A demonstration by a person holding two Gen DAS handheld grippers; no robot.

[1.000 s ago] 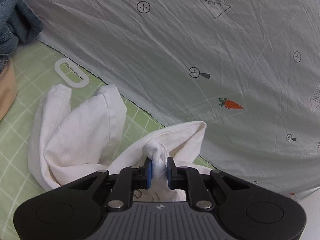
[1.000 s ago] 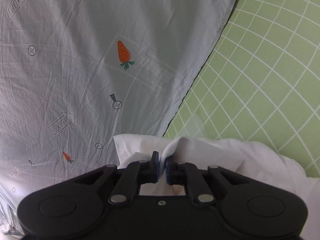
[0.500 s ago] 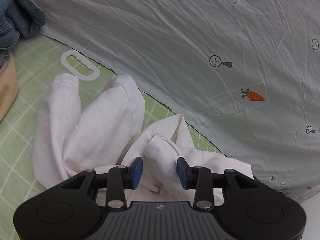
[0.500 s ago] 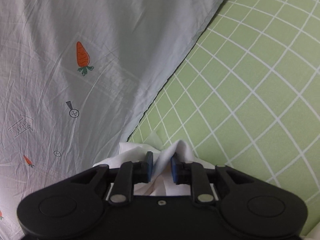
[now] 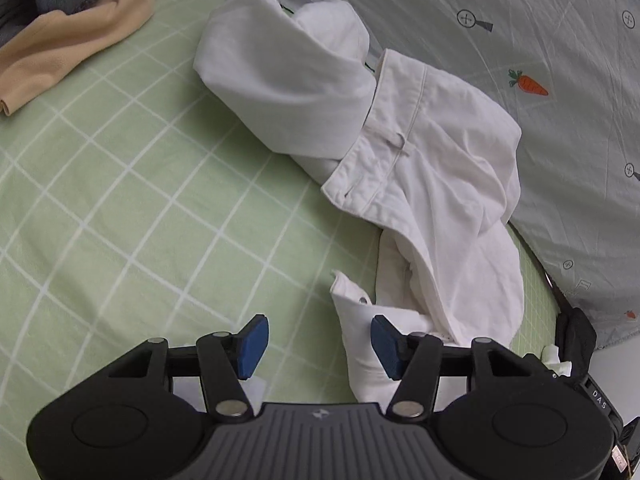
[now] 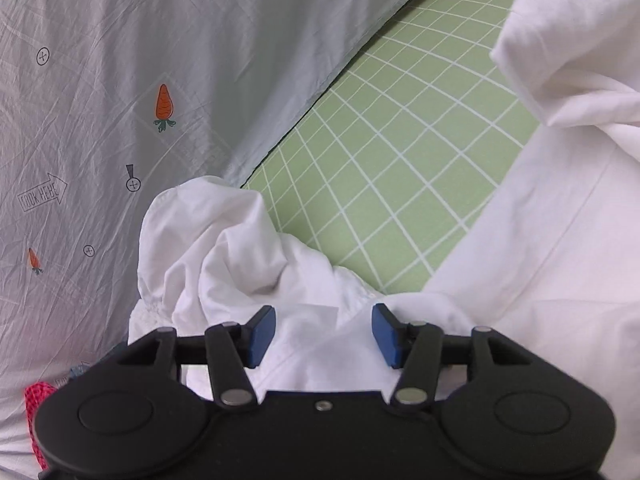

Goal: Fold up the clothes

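Left gripper jaws opening, nothing clamped; a flap of the crumpled white cotton garment lies by its right pad. Right gripper jaws opening too, over loose white cloth, pads not pressing it. Garment lies bunched on the green checked bedsheet, partly overlapping the grey carrot-print sheet.
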